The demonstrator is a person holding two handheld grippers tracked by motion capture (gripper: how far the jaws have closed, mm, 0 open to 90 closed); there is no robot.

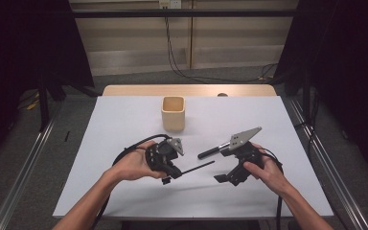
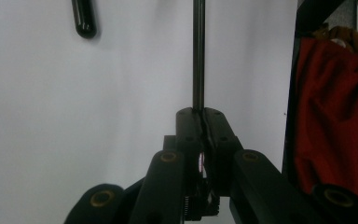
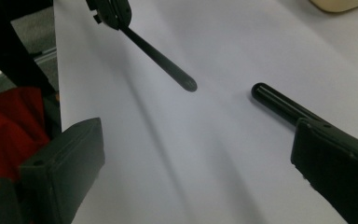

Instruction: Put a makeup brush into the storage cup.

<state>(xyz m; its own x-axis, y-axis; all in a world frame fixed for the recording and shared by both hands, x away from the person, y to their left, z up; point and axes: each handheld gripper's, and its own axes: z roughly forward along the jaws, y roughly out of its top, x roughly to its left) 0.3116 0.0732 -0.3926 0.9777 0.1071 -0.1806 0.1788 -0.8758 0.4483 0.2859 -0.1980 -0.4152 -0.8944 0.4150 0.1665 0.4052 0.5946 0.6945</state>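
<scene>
Black rod (image 2: 198, 51) clamped: left gripper (image 2: 204, 114) | right gripper (image 3: 196, 154) seemingly open

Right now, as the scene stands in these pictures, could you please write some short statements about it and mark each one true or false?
1. The left gripper is shut on a thin dark rod. True.
2. The jaws of the right gripper are shut. False: they stand wide apart, with nothing between them.
3. The beige cup lies on its side. False: it stands upright on the table.
4. The free end of the rod is apart from the black cylinder. True.
</scene>
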